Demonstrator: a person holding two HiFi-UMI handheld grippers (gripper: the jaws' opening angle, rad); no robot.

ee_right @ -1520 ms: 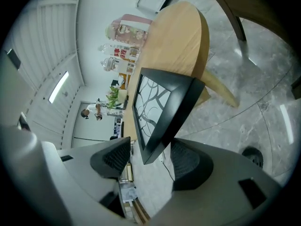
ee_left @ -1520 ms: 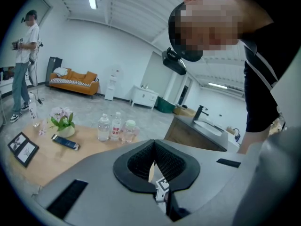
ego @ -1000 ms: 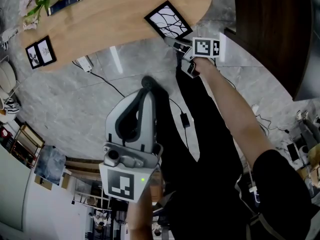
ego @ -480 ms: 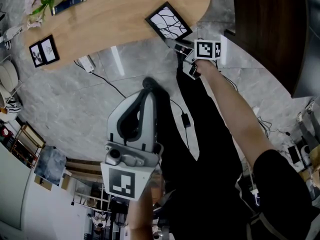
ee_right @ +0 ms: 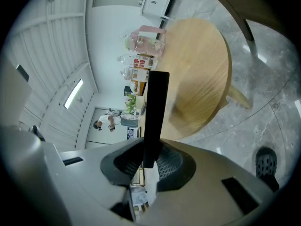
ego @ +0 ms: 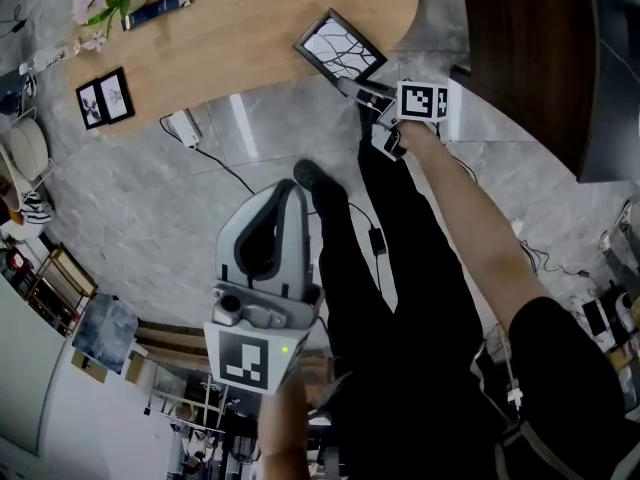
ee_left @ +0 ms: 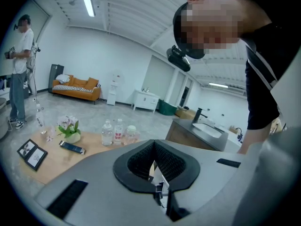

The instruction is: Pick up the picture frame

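Pinching frame, tilted over bench edge, by its near corner with right tongs, just closed onto it. Holding left tongs pressed together, empty, well apart over floor.

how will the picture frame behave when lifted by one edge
Probably stiff: the picture frame looks flat, gripped by one edge in the right hand-held gripper, whose jaws have just been closing on it. May pivot, since most of it overhangs the grip. Its front may be glass.
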